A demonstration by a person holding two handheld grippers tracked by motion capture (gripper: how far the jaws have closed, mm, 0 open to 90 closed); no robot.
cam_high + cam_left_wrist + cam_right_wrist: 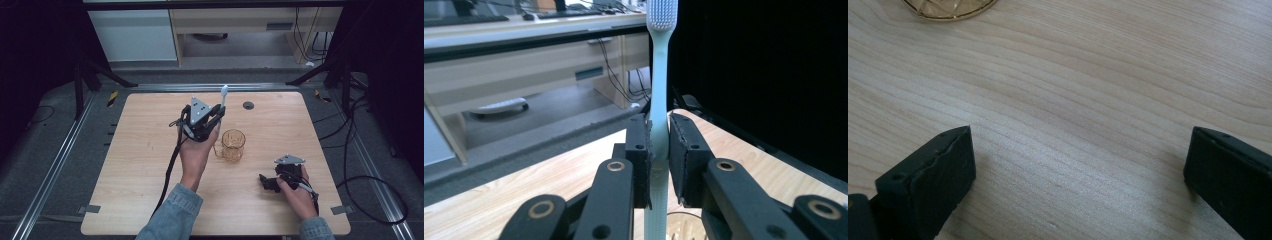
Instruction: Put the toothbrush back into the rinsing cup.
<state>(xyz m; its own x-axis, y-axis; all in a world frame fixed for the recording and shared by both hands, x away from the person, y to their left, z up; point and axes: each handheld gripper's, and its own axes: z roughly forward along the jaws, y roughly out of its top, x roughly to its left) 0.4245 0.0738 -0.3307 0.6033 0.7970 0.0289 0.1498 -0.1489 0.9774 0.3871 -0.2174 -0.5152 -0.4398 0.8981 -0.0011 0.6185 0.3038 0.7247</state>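
Here the left gripper (218, 114) clamps a toothbrush (658, 90) upright beside the cup (233, 145) mid-table; the right gripper (1080, 165), jaws wide, rests near the table's (150, 175) front edge.

The place looks like a lab or office workspace set up for recording. A light wooden worktop with rounded corners (150, 200) stands on grey carpet between long metal floor rails (55, 165), with black stand legs (80, 85) at either side and dark curtains around it. Black cables (360, 165) trail across the floor. Behind the worktop stand a pale wooden office desk with a drawer (544, 75) and a white cabinet (132, 35); keyboards (464, 20) lie on the desk top in the left gripper view.
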